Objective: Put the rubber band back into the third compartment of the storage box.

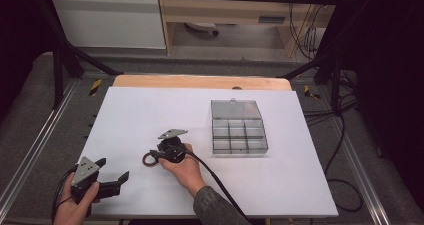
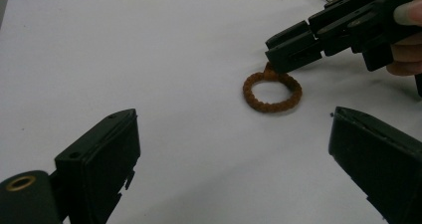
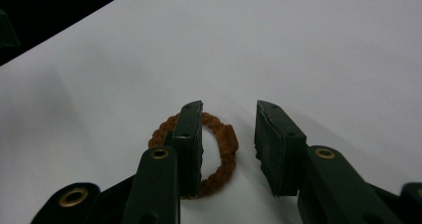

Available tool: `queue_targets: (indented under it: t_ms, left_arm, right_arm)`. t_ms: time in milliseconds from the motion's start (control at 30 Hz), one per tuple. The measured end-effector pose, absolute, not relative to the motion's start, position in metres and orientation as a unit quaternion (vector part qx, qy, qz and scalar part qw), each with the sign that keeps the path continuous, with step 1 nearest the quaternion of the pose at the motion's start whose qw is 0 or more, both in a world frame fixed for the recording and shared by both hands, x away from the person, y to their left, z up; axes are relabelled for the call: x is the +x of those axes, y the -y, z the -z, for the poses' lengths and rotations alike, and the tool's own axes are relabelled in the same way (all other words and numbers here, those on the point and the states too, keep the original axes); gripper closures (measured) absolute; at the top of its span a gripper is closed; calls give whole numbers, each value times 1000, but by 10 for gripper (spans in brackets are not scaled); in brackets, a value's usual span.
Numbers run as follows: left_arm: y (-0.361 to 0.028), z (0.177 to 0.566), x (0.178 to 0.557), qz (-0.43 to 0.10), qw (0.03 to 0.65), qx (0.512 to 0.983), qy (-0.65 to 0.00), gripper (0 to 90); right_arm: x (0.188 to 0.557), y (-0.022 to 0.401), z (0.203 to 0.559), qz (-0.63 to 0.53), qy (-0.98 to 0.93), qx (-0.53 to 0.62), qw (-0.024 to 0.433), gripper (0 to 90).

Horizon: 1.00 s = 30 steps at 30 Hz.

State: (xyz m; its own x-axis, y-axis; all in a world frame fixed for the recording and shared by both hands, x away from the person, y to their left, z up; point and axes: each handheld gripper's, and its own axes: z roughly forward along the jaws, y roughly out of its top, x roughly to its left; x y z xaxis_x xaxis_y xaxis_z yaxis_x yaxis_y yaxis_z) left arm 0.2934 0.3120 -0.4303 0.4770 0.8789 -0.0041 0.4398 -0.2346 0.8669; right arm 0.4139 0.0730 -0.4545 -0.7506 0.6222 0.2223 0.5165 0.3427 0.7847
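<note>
A brown braided ring (image 1: 148, 159) lies flat on the white table (image 1: 150, 110), left of centre. My right gripper (image 1: 153, 156) hangs low over it, pointing left. In the right gripper view its jaws (image 3: 229, 109) stand narrowly apart, one tip inside the ring (image 3: 226, 140) and the other outside. The ring's near strand lies between them, and the outer pad is clear of it. My left gripper (image 1: 114, 168) rests near the front left corner, open and empty. In its own view (image 2: 231, 117) the ring (image 2: 271, 107) lies ahead with the right gripper (image 2: 278, 52) over its far edge.
A clear plastic compartment box (image 1: 215, 135) with its lid folded back stands right of centre. A bare wooden strip (image 1: 200, 81) runs along the table's far edge. A black cable (image 1: 215, 177) trails from the right gripper toward the front edge.
</note>
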Motion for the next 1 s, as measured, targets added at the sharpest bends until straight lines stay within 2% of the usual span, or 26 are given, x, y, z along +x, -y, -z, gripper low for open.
queue_targets:
  t_ms: [400, 1000]
  left_arm:
    - [-312, 430, 293, -253, 430, 746, -442, 61]
    - [-313, 430, 293, -255, 428, 745, -443, 60]
  right_arm:
    - [414, -79, 462, -436, -832, 335, 68, 840]
    - [422, -55, 444, -475, -805, 350, 65, 843]
